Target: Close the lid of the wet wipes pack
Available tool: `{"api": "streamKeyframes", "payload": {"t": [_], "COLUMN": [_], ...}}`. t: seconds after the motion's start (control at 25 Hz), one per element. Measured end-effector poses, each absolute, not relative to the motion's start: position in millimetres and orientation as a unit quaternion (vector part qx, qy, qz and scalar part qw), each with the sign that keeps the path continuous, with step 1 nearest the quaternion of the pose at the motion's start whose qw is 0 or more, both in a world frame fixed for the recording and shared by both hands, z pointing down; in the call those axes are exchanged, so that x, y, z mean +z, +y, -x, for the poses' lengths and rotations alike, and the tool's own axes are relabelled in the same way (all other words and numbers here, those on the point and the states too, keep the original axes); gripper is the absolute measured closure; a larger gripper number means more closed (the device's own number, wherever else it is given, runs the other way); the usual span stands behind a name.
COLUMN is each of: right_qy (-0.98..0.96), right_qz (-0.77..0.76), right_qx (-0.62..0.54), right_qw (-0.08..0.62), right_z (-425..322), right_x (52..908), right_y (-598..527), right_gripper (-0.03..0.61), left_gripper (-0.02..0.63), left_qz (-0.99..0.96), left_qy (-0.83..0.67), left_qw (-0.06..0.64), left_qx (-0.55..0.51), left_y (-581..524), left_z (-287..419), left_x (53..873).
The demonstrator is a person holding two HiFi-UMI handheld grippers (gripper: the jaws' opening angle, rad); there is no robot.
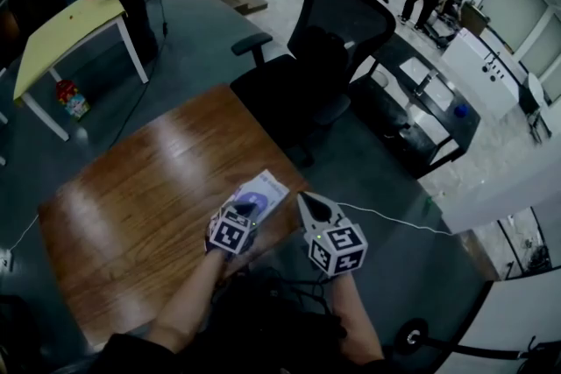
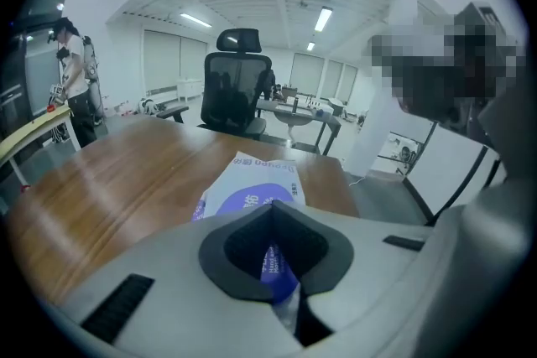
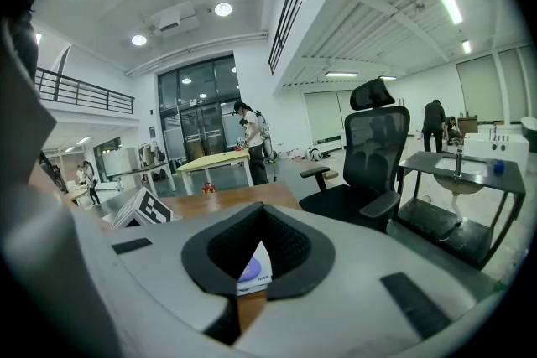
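Wooden bench [image 1: 131, 206] in a big open office. The pack [image 1: 266, 188] lies by the bench's right edge, left fingers [image 2: 211, 256] clenched on its near end, right fingers [image 3: 197, 262] squeezed together on nothing just off that edge.

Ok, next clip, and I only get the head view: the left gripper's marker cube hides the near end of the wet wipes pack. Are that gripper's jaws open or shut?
Observer: Shut. In the left gripper view, the left gripper has its jaw tips together, right above the wet wipes pack.
Operator: Anything between them?
Observer: Nothing at the tips. The pack's purple print and a bit of clear film show through the gap behind them. I can't tell whether it is touching the lid.
Operator: And the right gripper?
Observer: In its own view, the right gripper is shut and empty too, pointing over the table toward the pack.
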State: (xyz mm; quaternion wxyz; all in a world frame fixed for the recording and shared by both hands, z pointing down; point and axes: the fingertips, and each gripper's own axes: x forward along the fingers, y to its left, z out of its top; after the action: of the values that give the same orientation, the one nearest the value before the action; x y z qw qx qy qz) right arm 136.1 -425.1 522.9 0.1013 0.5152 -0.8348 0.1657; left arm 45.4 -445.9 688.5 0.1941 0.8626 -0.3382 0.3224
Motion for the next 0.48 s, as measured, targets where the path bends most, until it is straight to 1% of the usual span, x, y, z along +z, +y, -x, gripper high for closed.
{"api": "streamKeyframes", "payload": {"t": [0.28, 0.48], "right_qy": [-0.838, -0.846], "right_qz": [-0.512, -0.502], "right_qx": [0.162, 0.154], "right_qw": [0.099, 0.097], "right_z": [-143.0, -143.0], "right_x": [520.8, 513.1], "right_y": [-422.6, -417.9], "right_gripper": [0.568, 0.568], "left_gripper": [0.607, 0.607], "left_qz": [-0.859, -0.857], "left_qy": [-0.339, -0.353], "left_qw": [0.169, 0.184], "left_qx": [0.344, 0.328], "left_y": [-446.4, -449.4], "left_z": [-52.6, -50.5], "left_x": [693.8, 689.8]}}
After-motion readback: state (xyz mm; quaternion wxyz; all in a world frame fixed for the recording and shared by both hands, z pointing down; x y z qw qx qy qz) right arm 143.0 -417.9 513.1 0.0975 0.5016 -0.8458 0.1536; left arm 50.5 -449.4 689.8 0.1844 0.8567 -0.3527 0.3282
